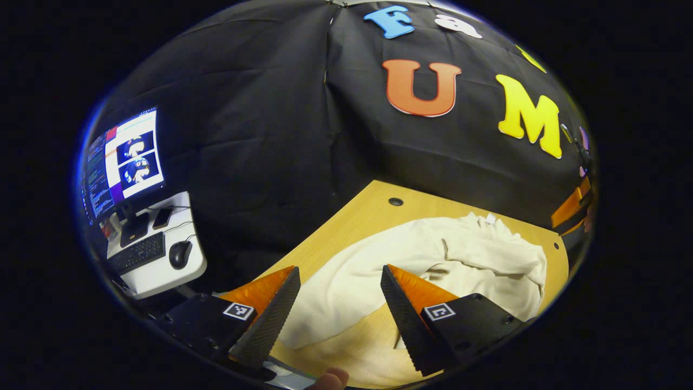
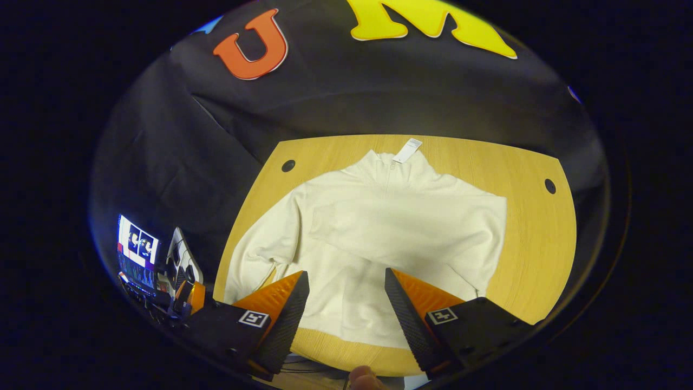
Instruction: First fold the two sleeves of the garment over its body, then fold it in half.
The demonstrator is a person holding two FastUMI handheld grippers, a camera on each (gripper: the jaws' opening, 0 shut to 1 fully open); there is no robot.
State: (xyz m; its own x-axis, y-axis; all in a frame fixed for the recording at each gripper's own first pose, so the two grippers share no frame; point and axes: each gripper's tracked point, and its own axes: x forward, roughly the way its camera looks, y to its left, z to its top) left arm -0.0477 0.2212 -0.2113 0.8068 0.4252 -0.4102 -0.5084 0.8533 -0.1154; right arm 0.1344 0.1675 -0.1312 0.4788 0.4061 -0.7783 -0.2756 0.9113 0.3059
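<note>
Cream long-sleeved pullover (image 2: 379, 238) lies mid-frame on the wooden table (image 2: 536, 227); one sleeve folded across, the lower-left sleeve outstanding. Left gripper (image 1: 338, 309) and right gripper (image 2: 344, 311) gape wide, empty.

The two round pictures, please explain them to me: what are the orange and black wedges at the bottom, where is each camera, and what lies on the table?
Each picture comes from a fisheye camera riding on a hand-held gripper that a person carries, one in each hand. The wedges are that gripper's own two fingers. In the left gripper view, the left hand-held gripper stands open and holds nothing. In the right gripper view, the right hand-held gripper is also open and empty. On the wooden table lies a cream garment, collar and white tag at the far edge. One sleeve seems already folded across the body; the other sleeve still lies out at the side. A monitor, keyboard and mouse stand on a side desk.
</note>
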